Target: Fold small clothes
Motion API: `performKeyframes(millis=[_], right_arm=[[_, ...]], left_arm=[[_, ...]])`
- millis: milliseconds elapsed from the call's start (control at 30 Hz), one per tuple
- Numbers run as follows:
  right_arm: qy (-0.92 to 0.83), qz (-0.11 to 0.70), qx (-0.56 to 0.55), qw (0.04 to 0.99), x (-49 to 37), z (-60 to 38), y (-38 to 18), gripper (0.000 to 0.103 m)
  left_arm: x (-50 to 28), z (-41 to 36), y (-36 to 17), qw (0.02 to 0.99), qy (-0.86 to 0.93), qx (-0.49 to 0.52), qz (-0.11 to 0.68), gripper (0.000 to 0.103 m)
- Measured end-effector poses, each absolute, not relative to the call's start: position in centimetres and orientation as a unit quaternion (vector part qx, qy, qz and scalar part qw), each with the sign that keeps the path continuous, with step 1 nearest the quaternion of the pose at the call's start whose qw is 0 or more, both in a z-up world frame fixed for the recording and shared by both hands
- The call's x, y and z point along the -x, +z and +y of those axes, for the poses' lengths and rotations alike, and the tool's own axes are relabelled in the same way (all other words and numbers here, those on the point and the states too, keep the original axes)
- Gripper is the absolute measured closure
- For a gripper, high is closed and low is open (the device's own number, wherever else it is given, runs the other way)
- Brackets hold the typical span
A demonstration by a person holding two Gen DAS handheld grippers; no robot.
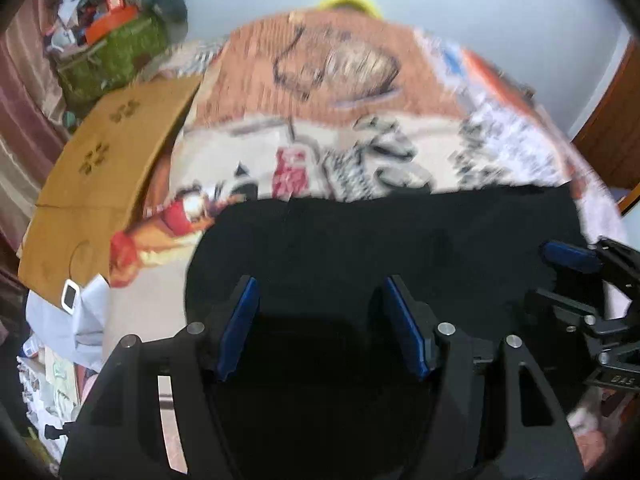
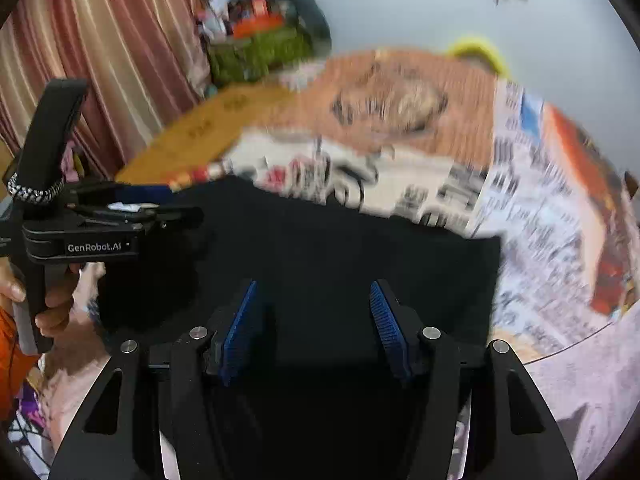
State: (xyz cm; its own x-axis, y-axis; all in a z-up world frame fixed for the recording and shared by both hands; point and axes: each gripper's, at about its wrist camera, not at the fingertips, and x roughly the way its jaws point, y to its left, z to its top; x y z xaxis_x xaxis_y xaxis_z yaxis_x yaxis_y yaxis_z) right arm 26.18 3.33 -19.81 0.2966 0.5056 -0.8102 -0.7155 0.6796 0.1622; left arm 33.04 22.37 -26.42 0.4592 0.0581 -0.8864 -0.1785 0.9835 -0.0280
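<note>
A black garment [image 1: 400,248] lies spread flat on a printed cloth [image 1: 320,100] that covers the work surface. In the left wrist view my left gripper [image 1: 320,312] hovers over the garment's near left part. Its blue pads stand wide apart and press on nothing. The right gripper's blue pad [image 1: 568,256] shows at the garment's right edge. In the right wrist view my right gripper [image 2: 312,320] is open above the black garment [image 2: 340,256], with only the fabric below the gap. The left gripper [image 2: 160,202], held by a hand [image 2: 52,312], sits at the garment's left edge.
A cardboard sheet [image 1: 100,168] lies to the left of the printed cloth. A green basket [image 1: 116,56] of clutter and a striped curtain [image 2: 100,60] stand behind it. A yellow object [image 1: 352,0] peeks over the far edge. A small white device [image 1: 72,296] lies near left.
</note>
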Motion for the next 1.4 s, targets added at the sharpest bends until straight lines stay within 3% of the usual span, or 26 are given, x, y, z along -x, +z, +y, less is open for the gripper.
performKeyframes(millis=[433,533,700,867,1167,1400], right_arm=[[0.362,0.449,0.164,0.8,-22.4,-2.2,-20.4,0.049],[0.343,0.456,0.165,0.805,-21.6,-3.9,-20.1,0.044],[0.322,0.461,0.126,0.817,-20.6,-6.7,-18.6,0.044],[0.327,0.402,0.091,0.85,-18.4,-7.9,-13.1,0.044],[0.382,0.229,0.036,0.895,-10.9,-8.6,-1.3,0.044],[0.417,0.114,0.01,0.902,-3.6,-9.8,3.7,0.044]], left_arm=[[-26.4,26.7,-27.7,0.842,0.12,0.066,0.522,0.033],[-23.8,27.5,-27.1,0.844,0.131,0.08,0.513,0.031],[-20.8,27.6,-24.6,0.849,0.153,0.093,0.497,0.031],[-17.8,25.8,-18.2,0.882,0.144,0.094,0.438,0.031],[-9.8,17.0,-3.6,0.96,0.091,0.056,0.26,0.031],[-2.7,11.1,2.2,0.985,0.074,0.033,0.153,0.031]])
